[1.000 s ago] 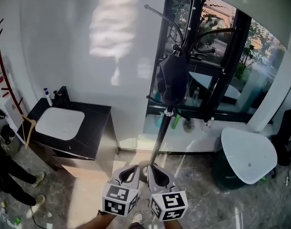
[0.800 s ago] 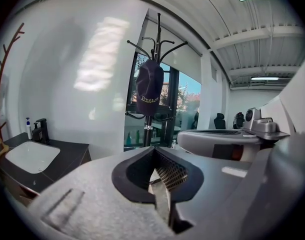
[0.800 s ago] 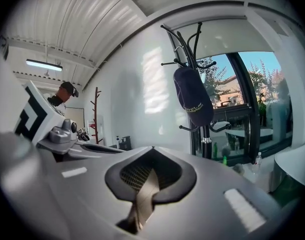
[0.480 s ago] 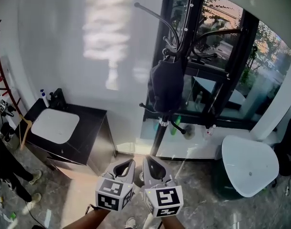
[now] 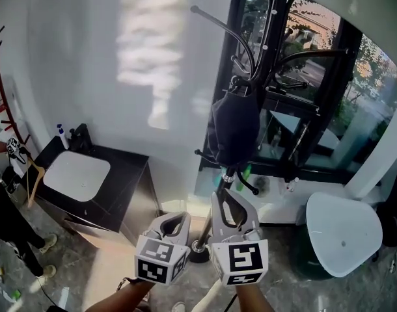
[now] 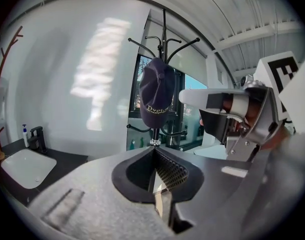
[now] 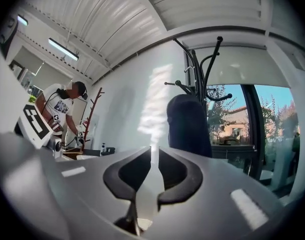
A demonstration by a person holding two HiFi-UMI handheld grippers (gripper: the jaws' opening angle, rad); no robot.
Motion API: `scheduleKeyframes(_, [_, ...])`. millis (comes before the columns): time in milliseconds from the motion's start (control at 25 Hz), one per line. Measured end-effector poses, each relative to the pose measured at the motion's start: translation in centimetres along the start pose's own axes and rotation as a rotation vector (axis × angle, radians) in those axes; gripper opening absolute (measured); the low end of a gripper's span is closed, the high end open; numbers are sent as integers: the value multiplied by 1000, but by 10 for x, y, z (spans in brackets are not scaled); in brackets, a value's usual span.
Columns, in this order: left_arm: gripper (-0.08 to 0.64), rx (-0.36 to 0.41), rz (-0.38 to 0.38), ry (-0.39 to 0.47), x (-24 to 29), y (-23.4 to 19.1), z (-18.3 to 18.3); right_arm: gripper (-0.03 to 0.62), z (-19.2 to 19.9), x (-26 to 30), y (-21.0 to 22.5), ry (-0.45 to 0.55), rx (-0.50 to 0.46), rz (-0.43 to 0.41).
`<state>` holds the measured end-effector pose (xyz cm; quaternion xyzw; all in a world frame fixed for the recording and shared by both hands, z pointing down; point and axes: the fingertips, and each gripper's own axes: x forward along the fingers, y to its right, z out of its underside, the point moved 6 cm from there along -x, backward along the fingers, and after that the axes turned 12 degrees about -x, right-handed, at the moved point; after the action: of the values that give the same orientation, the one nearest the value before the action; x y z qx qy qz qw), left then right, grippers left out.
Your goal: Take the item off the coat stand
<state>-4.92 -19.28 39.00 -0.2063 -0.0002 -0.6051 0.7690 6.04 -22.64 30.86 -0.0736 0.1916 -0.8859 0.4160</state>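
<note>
A dark cap (image 5: 234, 125) is seen hung on the black coat stand (image 5: 261, 49), draped from one of the curved hooks near its top and lying against the pole. Gold lettering is shown on the cap in the left gripper view. The right gripper (image 5: 222, 195) is held up in front of the stand's pole, just under the cap's lower edge as seen in the head view. Contact cannot be judged from that view, but in the right gripper view the cap is seen beyond the gripper, a little to the right and clear of it. Its jaws are being opened, a narrow slit is shown between them, and nothing is held in it. The left gripper (image 5: 176, 218) is kept lower, near the stand's base and left of the pole. Its jaws are pressed together with nothing between them and are aimed up at the cap. A dark cabinet (image 5: 127, 168) with a white basin (image 5: 77, 174) is placed well to the left of the stand. A white rounded table top (image 5: 343, 225) is set to the right of its base, and a window (image 5: 374, 83) is seen behind it.
</note>
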Motion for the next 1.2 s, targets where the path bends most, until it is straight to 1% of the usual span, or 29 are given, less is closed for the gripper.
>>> scheduleKeyframes(160, [-6,10,40,6,9,-5,-8,43,-13,15,13,10,-44,66])
scheduleKeyframes(240, [-6,15,60,10,12,-10,-14,61,-19,23,17,6,-58,102])
scheduleKeyframes(400, [-6,29,99,5,16,-22,-27,97,-33,42,26,-3,-63,172])
scheduleKeyframes(720, [-6,47,177,-11,26,-45,-47,138,-46,75,39,-54,-103,301])
scheduleKeyframes(960, [-6,43,225,-1,26,-56,-55,135,-46,91,45,-114,-108,362])
scheduleKeyframes(1080, [-6,38,249,-1,26,-60,-55,97,-47,92,45,-136,-113,393])
scheduleKeyframes(1200, [-6,35,272,-3,27,-62,-56,87,-48,90,46,-143,-124,417])
